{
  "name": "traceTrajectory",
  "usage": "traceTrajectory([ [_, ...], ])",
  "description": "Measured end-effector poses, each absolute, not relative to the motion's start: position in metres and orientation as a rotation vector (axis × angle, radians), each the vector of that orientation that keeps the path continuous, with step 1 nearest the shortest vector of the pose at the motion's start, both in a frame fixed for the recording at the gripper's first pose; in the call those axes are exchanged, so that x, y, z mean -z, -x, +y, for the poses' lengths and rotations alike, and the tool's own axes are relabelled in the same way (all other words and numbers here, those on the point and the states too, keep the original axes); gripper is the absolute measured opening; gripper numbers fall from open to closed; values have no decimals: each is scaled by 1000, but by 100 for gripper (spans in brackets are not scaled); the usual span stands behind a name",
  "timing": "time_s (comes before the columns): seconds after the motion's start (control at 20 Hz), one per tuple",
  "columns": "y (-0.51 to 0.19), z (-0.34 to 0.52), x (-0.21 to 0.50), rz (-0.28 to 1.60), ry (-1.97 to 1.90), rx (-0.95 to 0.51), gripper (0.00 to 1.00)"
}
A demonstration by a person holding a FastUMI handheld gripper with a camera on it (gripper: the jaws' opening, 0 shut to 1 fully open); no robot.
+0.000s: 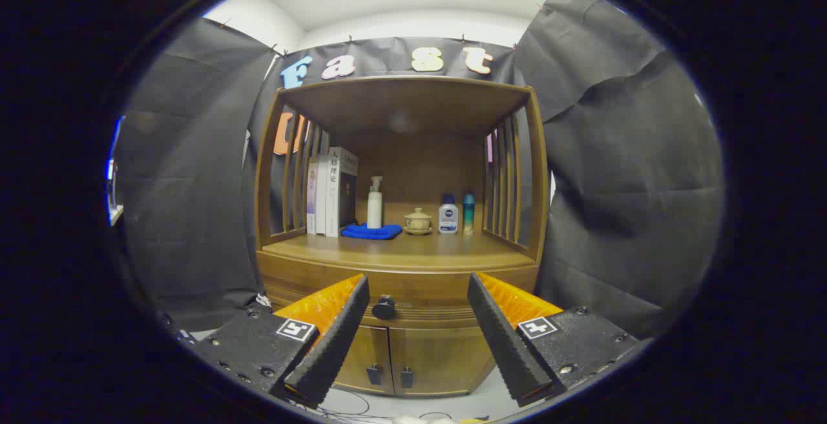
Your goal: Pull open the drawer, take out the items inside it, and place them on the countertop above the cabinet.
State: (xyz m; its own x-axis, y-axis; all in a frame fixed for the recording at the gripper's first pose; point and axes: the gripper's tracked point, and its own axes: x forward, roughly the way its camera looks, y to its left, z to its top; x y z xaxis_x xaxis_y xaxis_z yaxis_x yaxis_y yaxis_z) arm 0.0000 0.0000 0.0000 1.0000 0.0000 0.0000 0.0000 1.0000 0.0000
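Note:
A wooden cabinet stands ahead of me with its drawer (pixel 426 313) closed under the countertop (pixel 400 253). A dark round knob (pixel 384 307) sits on the drawer front, just right of my left finger. My gripper (pixel 418 295) is open, its fingers spread wide in front of the drawer with nothing between them, a short way off the knob. What lies inside the drawer is hidden.
On the countertop, toward the back: upright books (pixel 331 191), a white pump bottle (pixel 375 204) on a blue cloth (pixel 371 232), a small lidded cup (pixel 418 221), two small bottles (pixel 448 216). Slatted sides and a roof enclose it. Two lower doors (pixel 413 359) are closed.

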Motion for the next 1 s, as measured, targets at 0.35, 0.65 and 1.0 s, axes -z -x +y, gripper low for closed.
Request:
traceTrajectory([
  [0.35,-7,11,11,21,4,-15,99],
  [0.65,-9,11,18,38,-13,-13,99],
  [1.0,-17,11,28,46,-48,-4,99],
])
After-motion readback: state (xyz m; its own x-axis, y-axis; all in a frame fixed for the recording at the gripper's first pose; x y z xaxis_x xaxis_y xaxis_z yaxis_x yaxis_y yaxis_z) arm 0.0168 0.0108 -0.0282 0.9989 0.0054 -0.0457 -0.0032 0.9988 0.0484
